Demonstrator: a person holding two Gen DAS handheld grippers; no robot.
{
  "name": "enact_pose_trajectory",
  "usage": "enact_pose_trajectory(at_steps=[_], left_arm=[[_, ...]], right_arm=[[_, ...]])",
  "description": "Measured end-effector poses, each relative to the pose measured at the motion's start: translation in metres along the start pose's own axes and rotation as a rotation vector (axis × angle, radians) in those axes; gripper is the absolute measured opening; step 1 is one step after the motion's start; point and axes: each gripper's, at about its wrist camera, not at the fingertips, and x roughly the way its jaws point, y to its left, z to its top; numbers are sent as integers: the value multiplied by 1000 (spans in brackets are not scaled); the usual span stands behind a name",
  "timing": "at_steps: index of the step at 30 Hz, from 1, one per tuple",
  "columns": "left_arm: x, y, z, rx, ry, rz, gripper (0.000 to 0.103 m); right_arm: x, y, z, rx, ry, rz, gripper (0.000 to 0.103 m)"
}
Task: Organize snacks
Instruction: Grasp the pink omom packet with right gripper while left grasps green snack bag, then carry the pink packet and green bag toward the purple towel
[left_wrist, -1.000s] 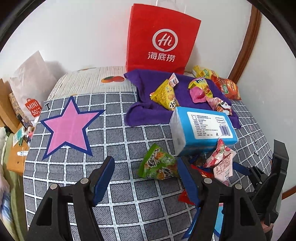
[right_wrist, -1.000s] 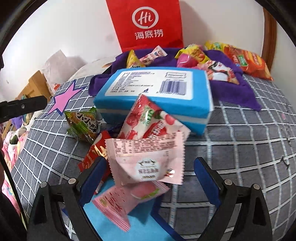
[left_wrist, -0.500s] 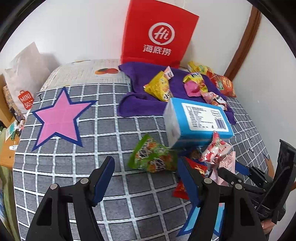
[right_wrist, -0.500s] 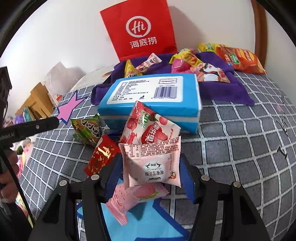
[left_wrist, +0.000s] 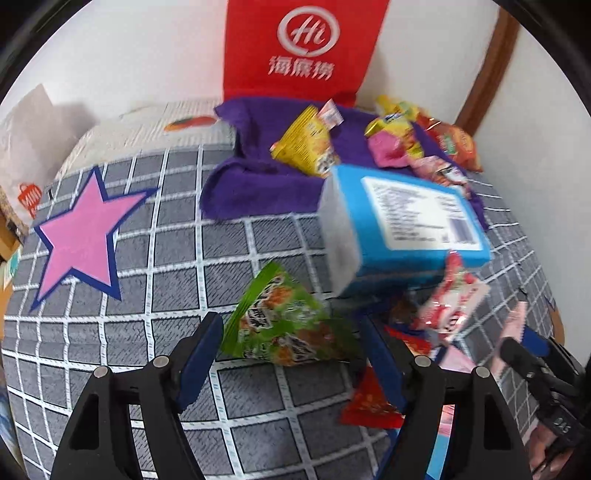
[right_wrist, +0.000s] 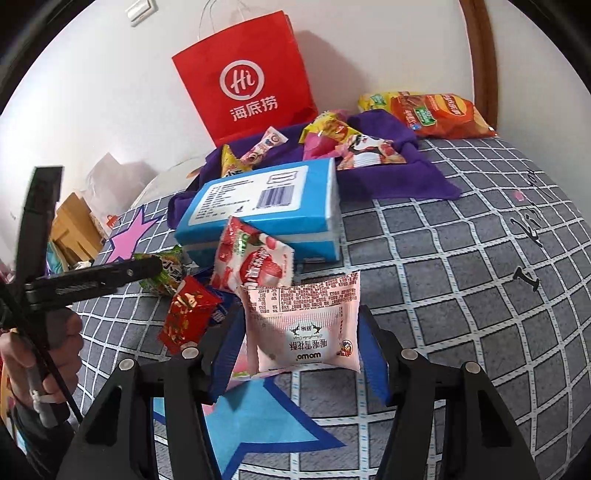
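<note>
A: While the right gripper (right_wrist: 301, 345) is clamped on the pale pink snack packet (right_wrist: 303, 325), pads pressing both its side edges, where does the packet sit?

B: Between the blue pads, above the blue star (right_wrist: 258, 424) printed on the grey checked bedspread (right_wrist: 461, 258), near the bed's front edge. A red-and-white strawberry packet (right_wrist: 255, 258) leans just behind it, against the blue tissue pack (right_wrist: 266, 206).

A: And the left gripper (left_wrist: 291, 354)?

B: Its jaws stand apart and have just been opening wider. The green snack packet (left_wrist: 284, 325) lies on the bedspread between them, but the pads don't press it.

A: The other snacks?

B: A red packet (right_wrist: 188, 314) lies beside the green one. More packets rest on the purple cloth (right_wrist: 388, 177) toward the bed's far edge, before the red paper bag (right_wrist: 247, 77) at the wall.
</note>
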Motion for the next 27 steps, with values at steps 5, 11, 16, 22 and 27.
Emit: enact_pose_trajectory(at_steps=[5,11,16,22,27], left_arm=[[7,5,-1,-17,-3,-21,74],[8,4,-4,-4,-9,-32,58],[2,6,-3,0,-12,-37,50],[-24,6,6,11,-61,-31,49],[-42,7,23,8,-95,-27,49]], right_arm=[[4,-10,4,19,3,-7,59],[10,-16,5,36,15,-12,59],[8,-18,7,41,8,-14,59],[0,-15,17,24,-6,-12,59],[-6,-9,43,-18,-10,10,59]])
